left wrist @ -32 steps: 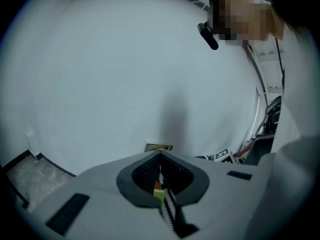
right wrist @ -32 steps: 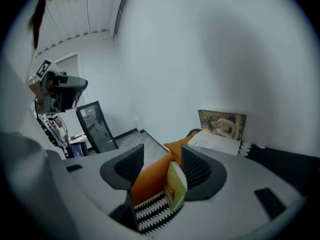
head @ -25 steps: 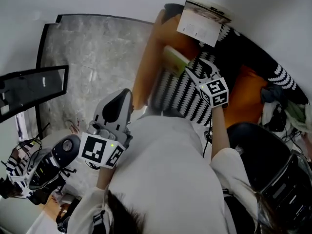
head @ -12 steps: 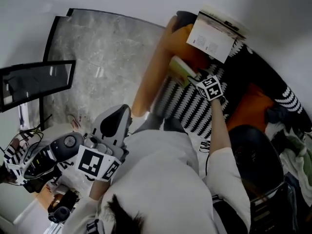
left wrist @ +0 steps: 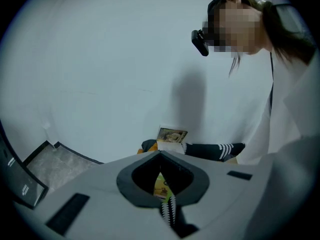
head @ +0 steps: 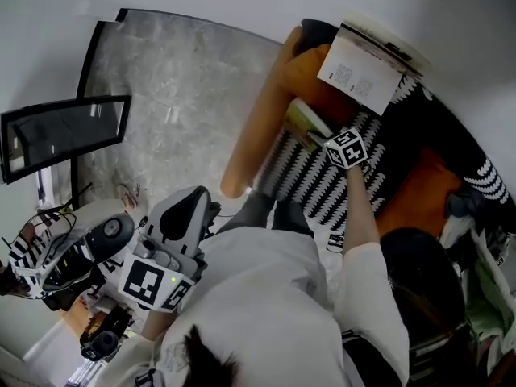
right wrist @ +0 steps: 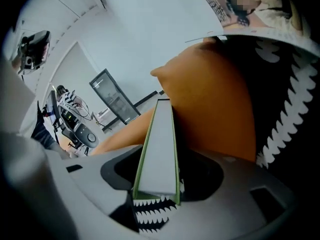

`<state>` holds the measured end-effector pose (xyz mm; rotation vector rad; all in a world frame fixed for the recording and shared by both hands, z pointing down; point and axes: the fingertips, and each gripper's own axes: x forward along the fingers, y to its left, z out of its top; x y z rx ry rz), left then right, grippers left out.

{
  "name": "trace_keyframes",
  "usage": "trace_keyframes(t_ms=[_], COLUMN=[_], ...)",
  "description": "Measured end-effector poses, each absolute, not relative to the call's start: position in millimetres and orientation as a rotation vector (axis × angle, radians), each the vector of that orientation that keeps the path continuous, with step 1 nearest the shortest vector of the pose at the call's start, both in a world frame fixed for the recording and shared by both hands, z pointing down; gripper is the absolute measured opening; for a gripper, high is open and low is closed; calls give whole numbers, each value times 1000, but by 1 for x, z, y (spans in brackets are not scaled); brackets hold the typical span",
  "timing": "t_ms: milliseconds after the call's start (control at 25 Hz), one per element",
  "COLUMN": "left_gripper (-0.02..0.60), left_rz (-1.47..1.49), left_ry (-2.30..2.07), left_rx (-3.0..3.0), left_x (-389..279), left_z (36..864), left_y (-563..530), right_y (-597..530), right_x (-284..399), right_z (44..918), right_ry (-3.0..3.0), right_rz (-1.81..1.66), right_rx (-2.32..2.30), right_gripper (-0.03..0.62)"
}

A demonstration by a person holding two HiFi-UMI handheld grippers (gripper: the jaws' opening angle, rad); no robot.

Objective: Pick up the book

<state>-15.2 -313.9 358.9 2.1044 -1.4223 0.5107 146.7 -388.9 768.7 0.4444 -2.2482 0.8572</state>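
The book (head: 305,122), green-covered with white page edges, lies on the orange sofa (head: 256,127) beside a black-and-white patterned blanket (head: 310,180). My right gripper (head: 317,135) has reached down to it. In the right gripper view the book (right wrist: 159,144) runs lengthwise through my right gripper (right wrist: 156,196). The jaws have just been closing, and they now sit against both covers. My left gripper (head: 187,208) hangs near my body with its jaws together. Through the narrow slit of my left gripper (left wrist: 162,186) a sliver of the book shows.
An open magazine (head: 360,69) leans on the sofa back above the book. Grey rug (head: 177,87) lies left of the sofa. A dark screen (head: 64,131) and cabled equipment (head: 56,260) stand at the far left. Clothes are piled at the right edge (head: 476,208).
My right gripper has dropped from above the sofa onto the green book, which now sits between its jaws. The left gripper has sunk slightly.
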Motion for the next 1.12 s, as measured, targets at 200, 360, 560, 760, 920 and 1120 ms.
trace_keyframes(t_ms=[200, 360, 560, 760, 920, 1120], left_gripper=[9, 9, 9, 9, 9, 9], left_rz=[483, 463, 412, 351, 307, 273], left_ry=[-1389, -1374, -1368, -1345, -1328, -1285], left_rx=[2057, 2079, 2114, 2162, 2209, 2268], left_x=[-14, -13, -17, -23, -32, -35], left_z=[369, 368, 360, 349, 333, 327], left_y=[-316, -318, -319, -316, -310, -312], right_y=[-391, -394, -386, -376, -372, -371], right_x=[141, 143, 142, 155, 172, 205], right_z=[779, 776, 759, 736, 712, 689], right_ry=[-2249, -2218, -2200, -2205, -2214, -2201], right_rz=[883, 916, 1025, 1126, 1227, 1393], right_rx=[474, 482, 535, 677, 891, 1229], right_gripper=[161, 152, 149, 147, 147, 147])
